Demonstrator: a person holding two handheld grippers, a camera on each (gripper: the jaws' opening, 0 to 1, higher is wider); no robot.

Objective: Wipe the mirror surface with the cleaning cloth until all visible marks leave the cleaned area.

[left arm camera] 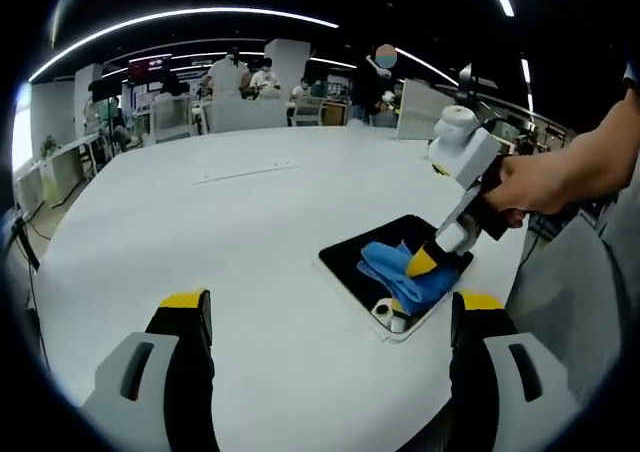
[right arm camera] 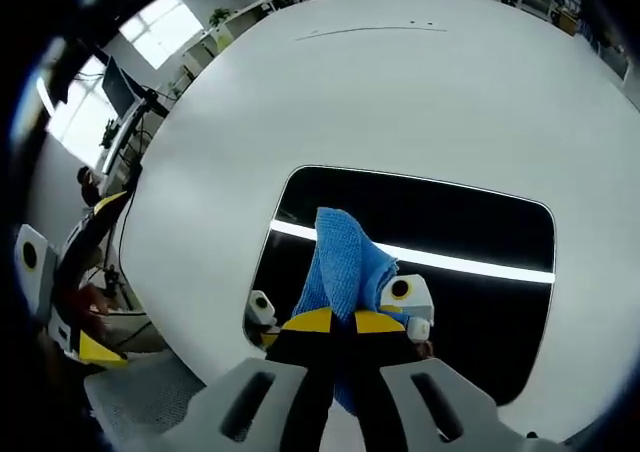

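A dark rectangular mirror (left arm camera: 360,252) (right arm camera: 460,222) lies flat on the white table, reflecting a ceiling light strip. A blue cleaning cloth (left arm camera: 400,269) (right arm camera: 345,252) rests bunched on it. My right gripper (right arm camera: 343,322) is shut on the cloth's near end, pressing it onto the mirror; in the left gripper view that gripper (left arm camera: 422,262) comes in from the right, held by a hand (left arm camera: 525,184). My left gripper (left arm camera: 330,312) stands open above the table in front of the mirror, nothing between its yellow-tipped jaws.
The round white table (left arm camera: 220,222) stretches far beyond the mirror, with a thin seam (left arm camera: 245,173) across its back. Desks, chairs and people (left arm camera: 370,77) stand behind it. In the right gripper view the left gripper (right arm camera: 60,292) shows at the table's left edge.
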